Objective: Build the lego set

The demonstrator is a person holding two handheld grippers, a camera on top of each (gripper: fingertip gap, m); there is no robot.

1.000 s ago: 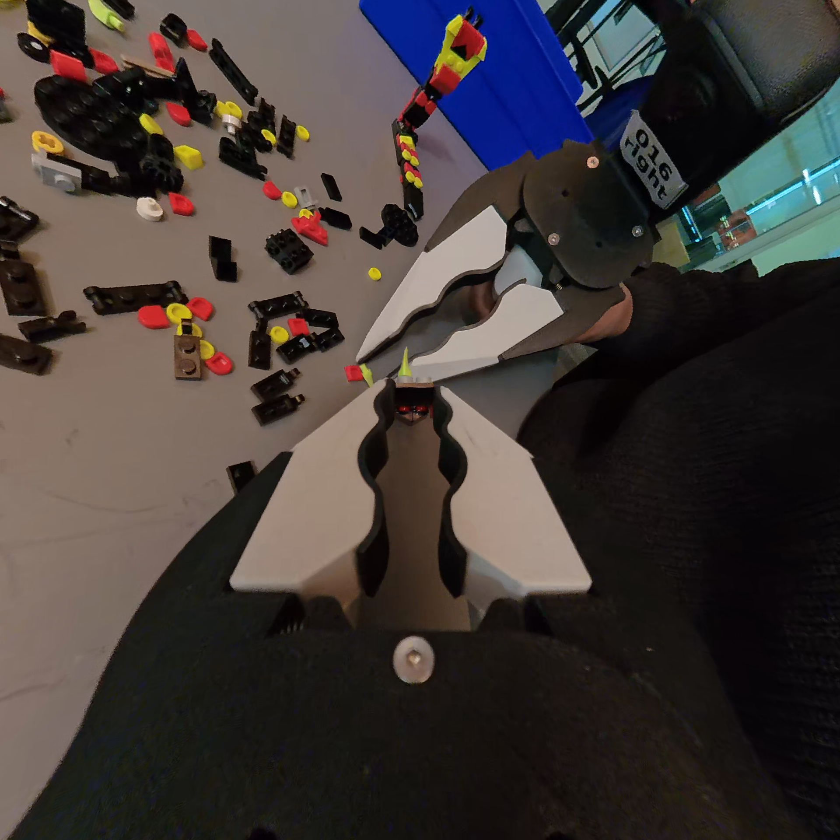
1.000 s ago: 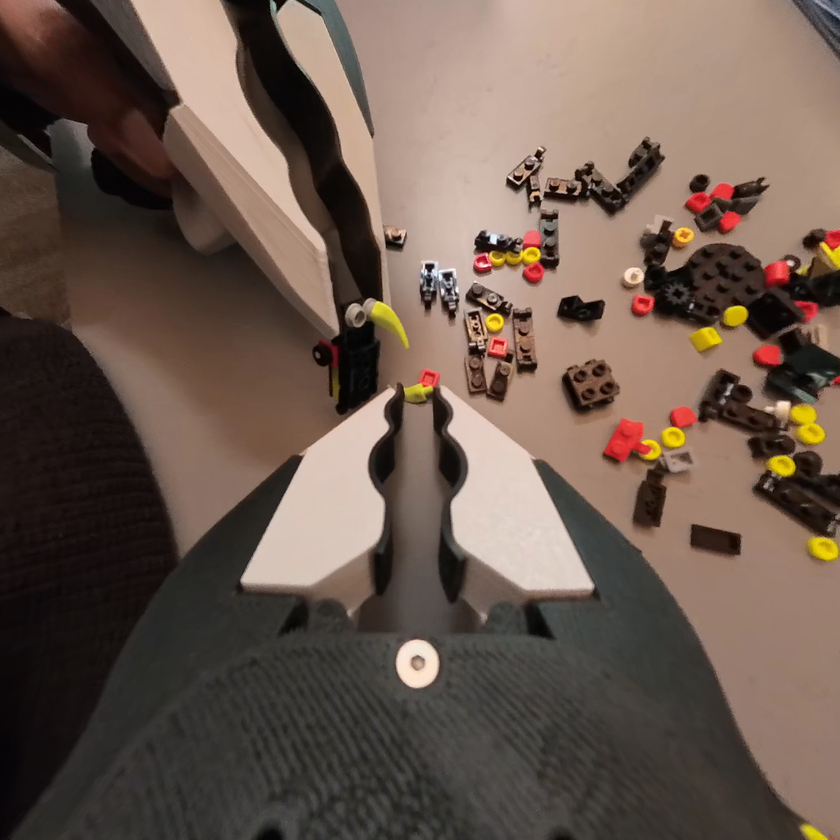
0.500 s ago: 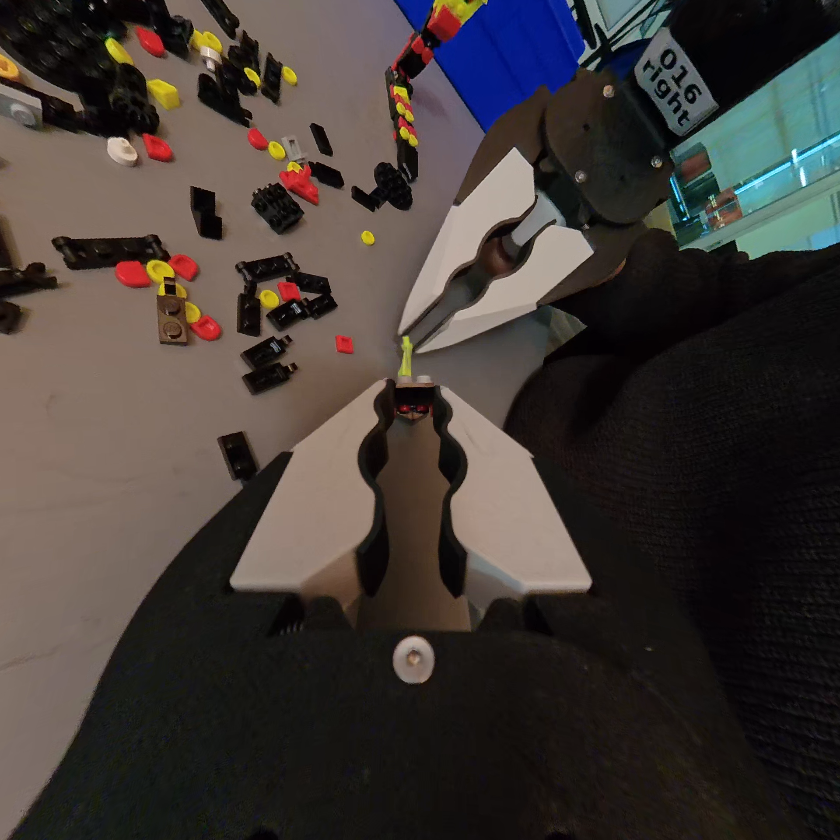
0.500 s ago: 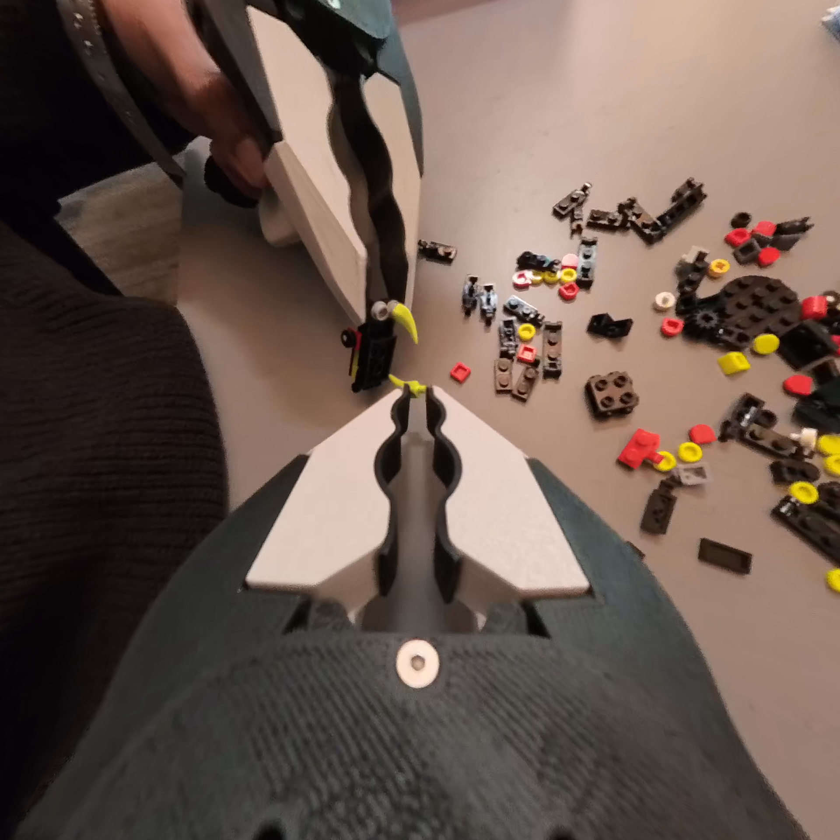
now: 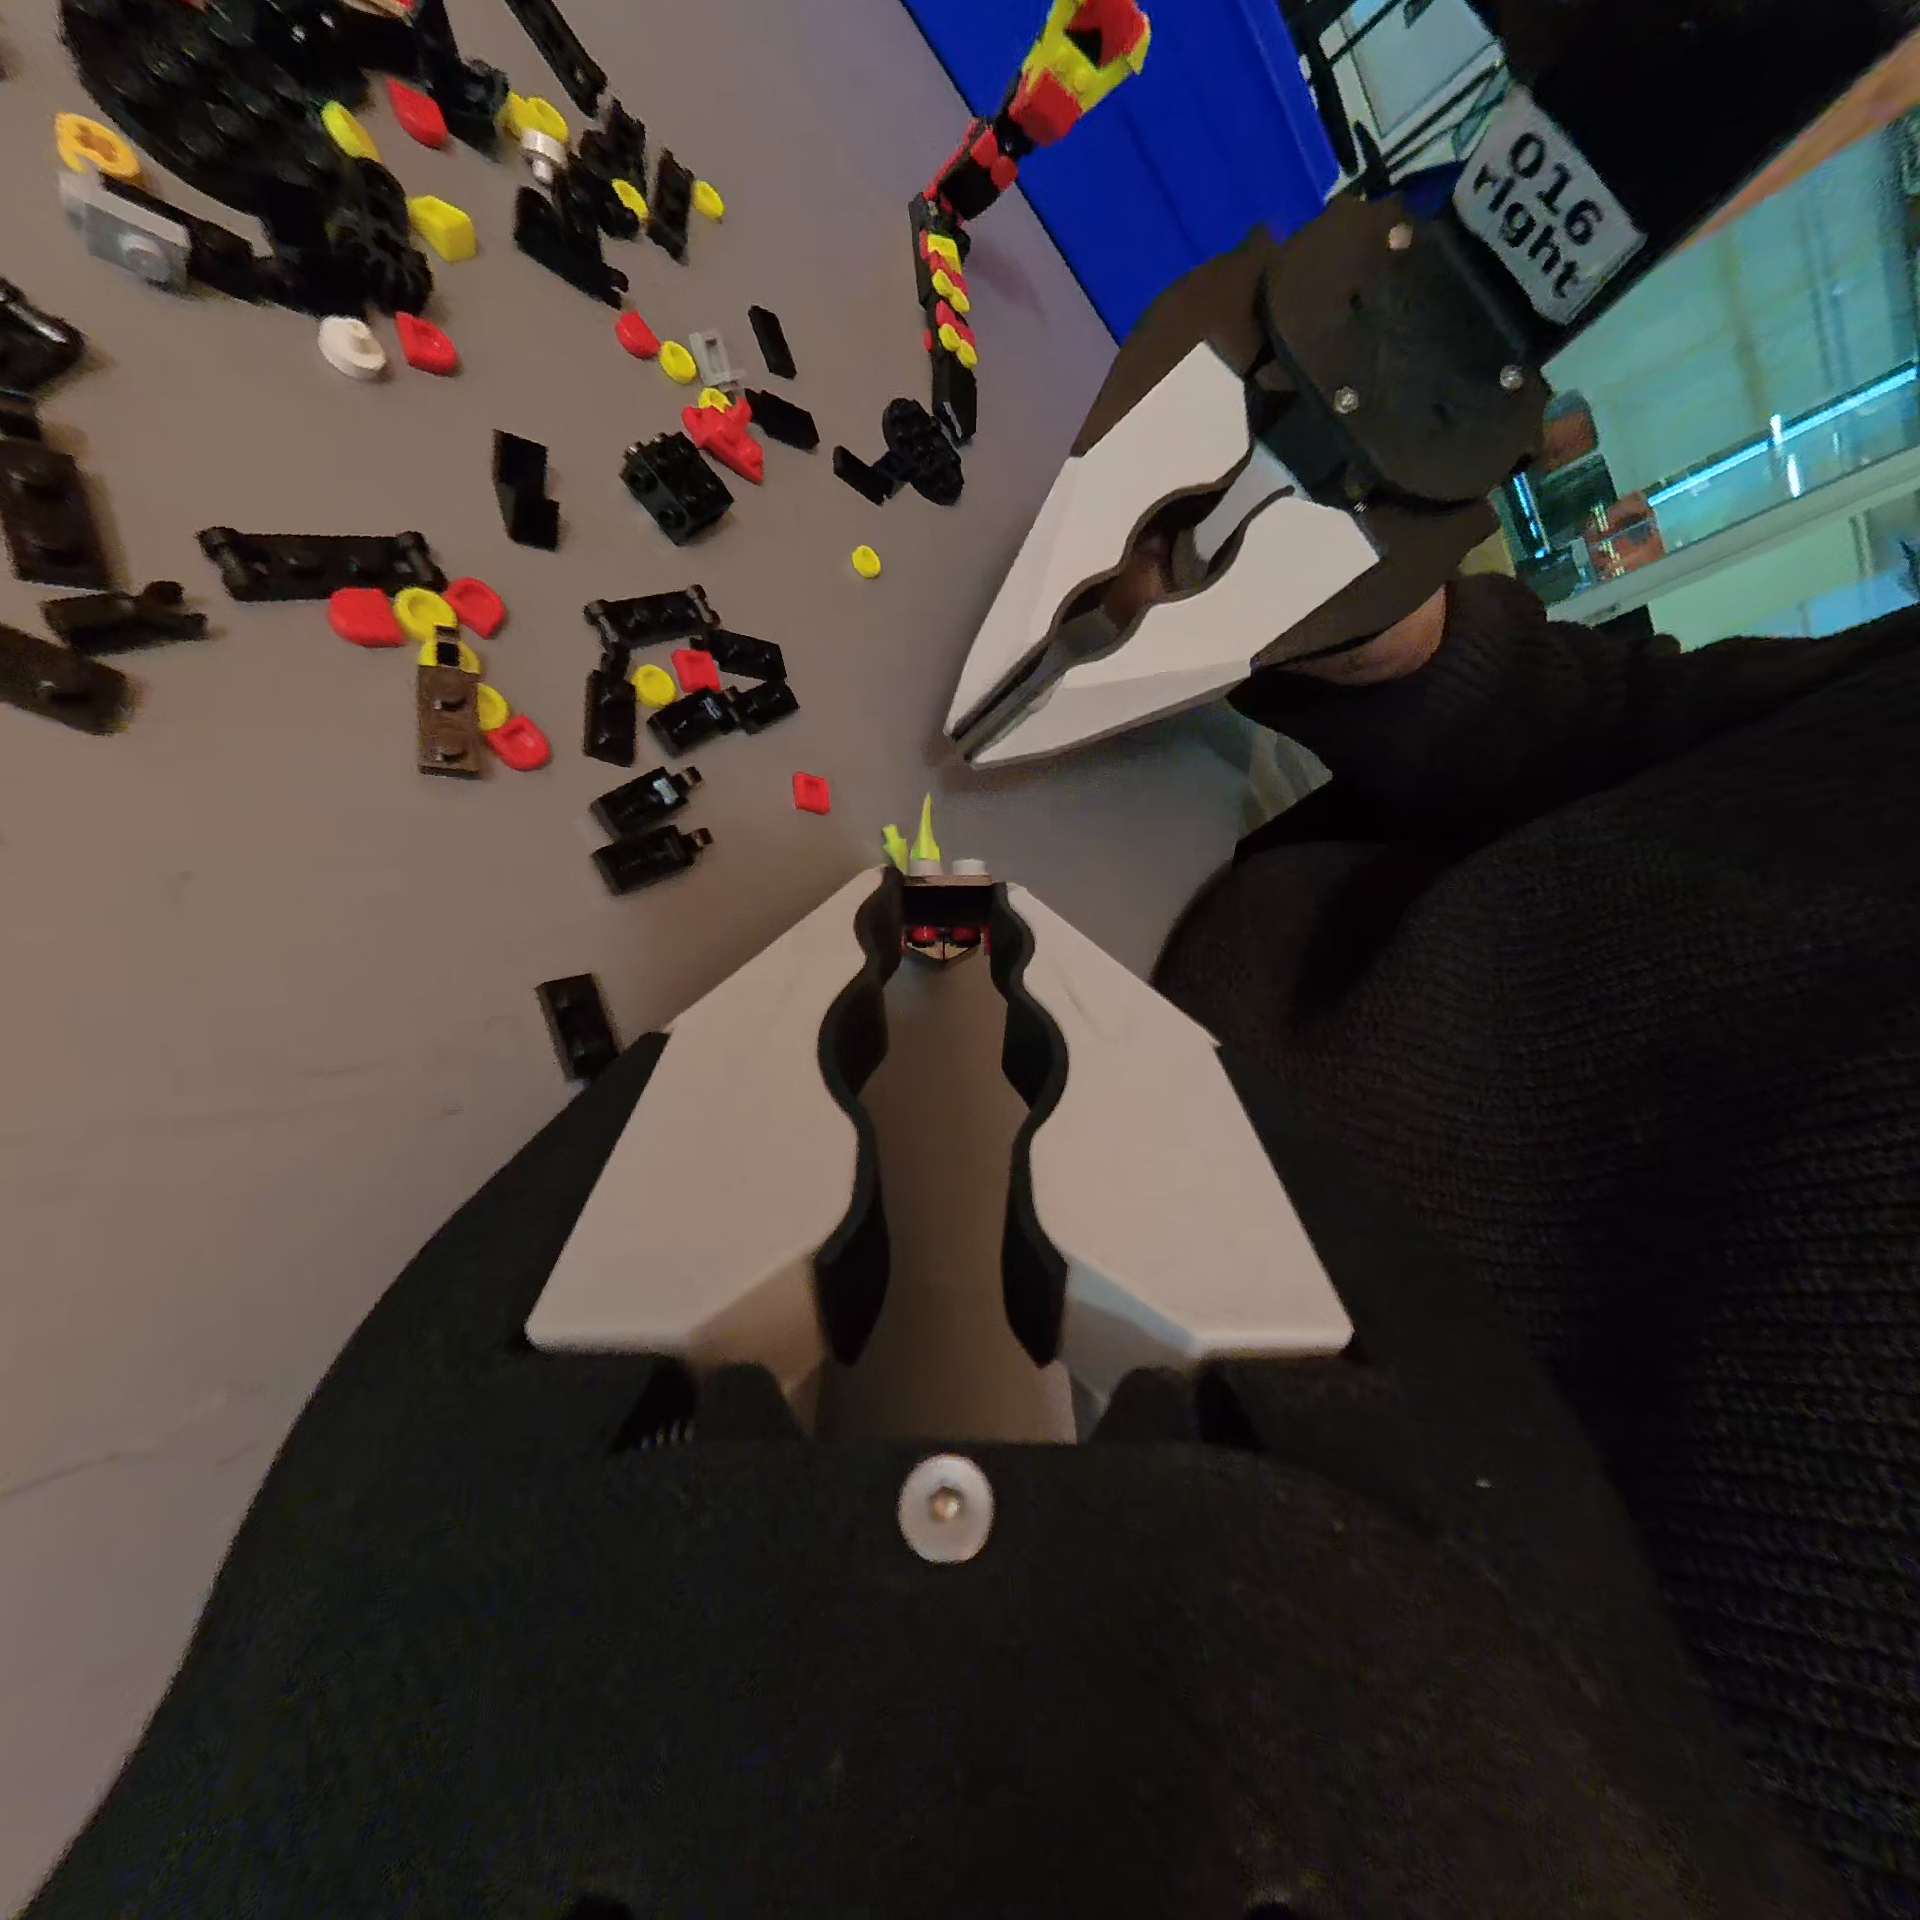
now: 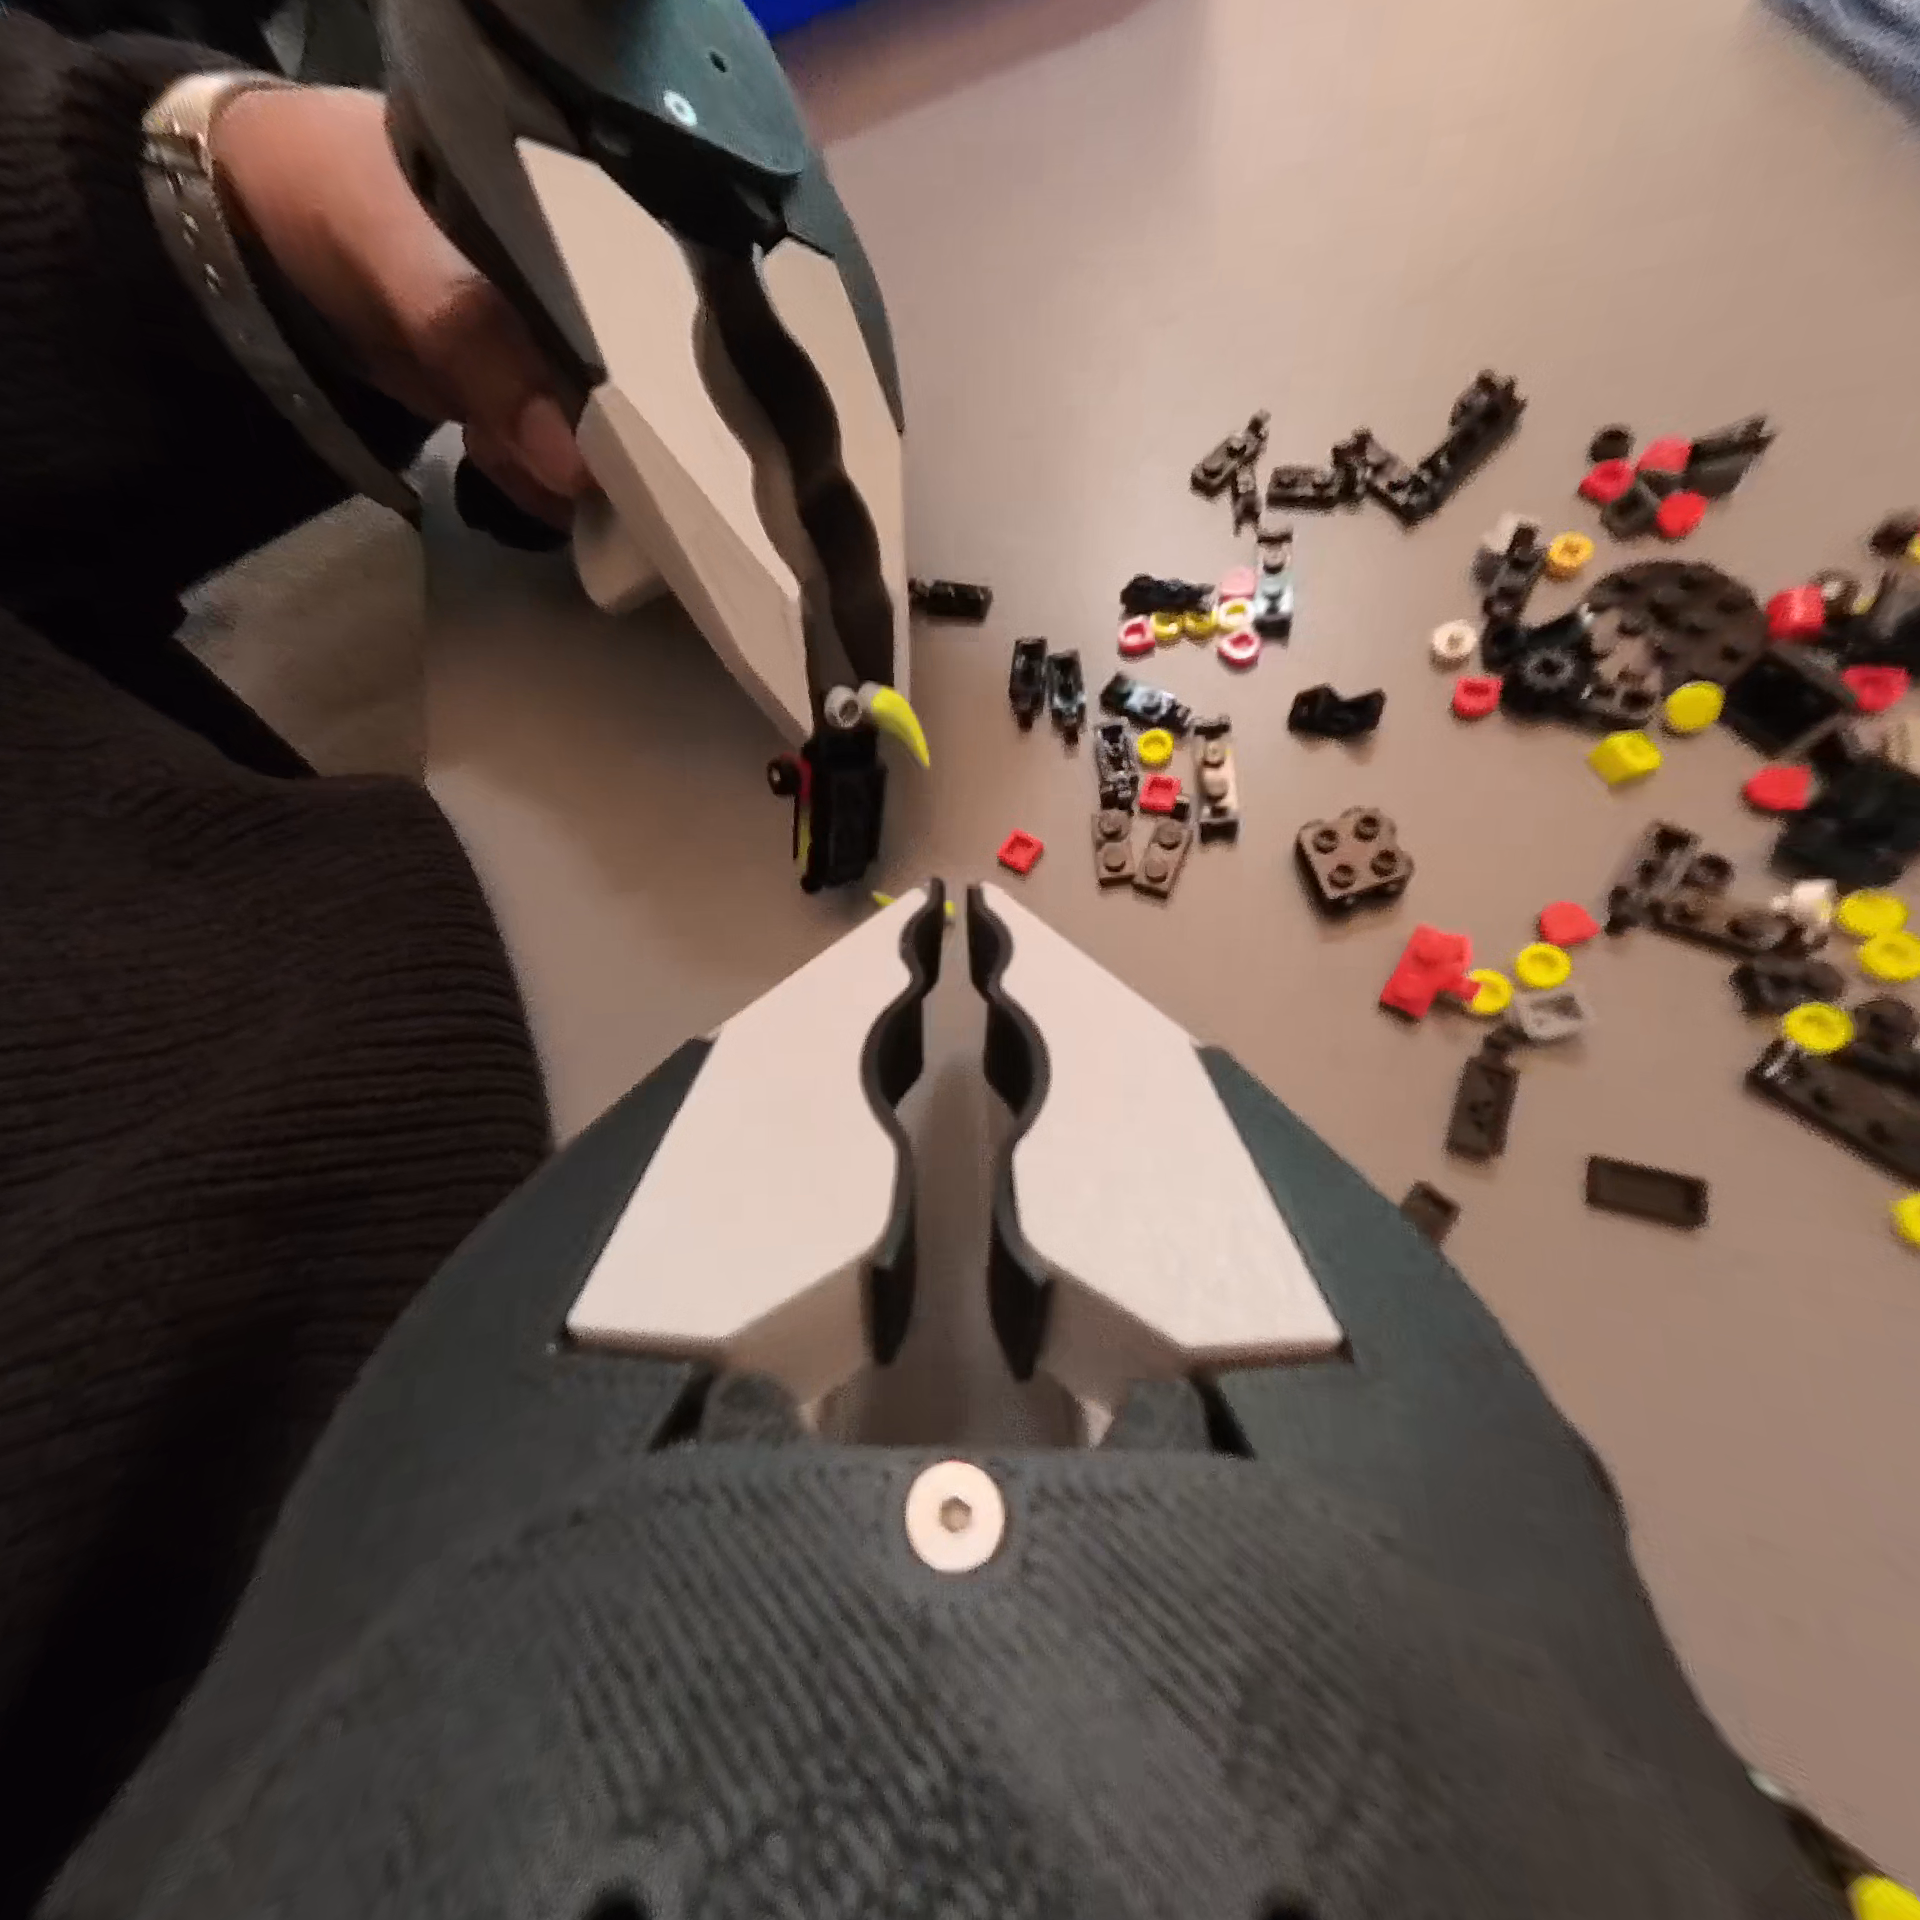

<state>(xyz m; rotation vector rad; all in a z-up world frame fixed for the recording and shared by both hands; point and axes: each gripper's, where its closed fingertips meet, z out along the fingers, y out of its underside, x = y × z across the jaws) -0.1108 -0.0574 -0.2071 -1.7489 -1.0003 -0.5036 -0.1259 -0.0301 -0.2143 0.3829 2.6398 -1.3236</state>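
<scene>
My left gripper (image 5: 943,894) is shut on a small black assembly (image 5: 940,930) with red bits, a grey stud and a lime horn on top. In the right wrist view the left gripper (image 6: 862,717) holds this assembly (image 6: 840,810) just above the table. My right gripper (image 6: 954,902) has its jaws almost together, with its tips close beside the assembly's lower end. It also shows in the left wrist view (image 5: 958,746). A small loose lime piece (image 6: 881,900) pokes out from under the right tips, partly hidden; it also shows in the left wrist view (image 5: 891,837).
A small red tile (image 6: 1019,850) lies just beyond the tips. Several loose black, red and yellow pieces spread to the right, with a black 2x2 brick (image 6: 1354,864) and a round black plate (image 6: 1673,623). A built red-yellow-black chain (image 5: 956,260) lies by a blue box (image 5: 1143,156).
The right jaws have closed further. The red tile that was at their tips now lies on the table. The lime piece now shows beneath the tips. The left gripper still holds the assembly.
</scene>
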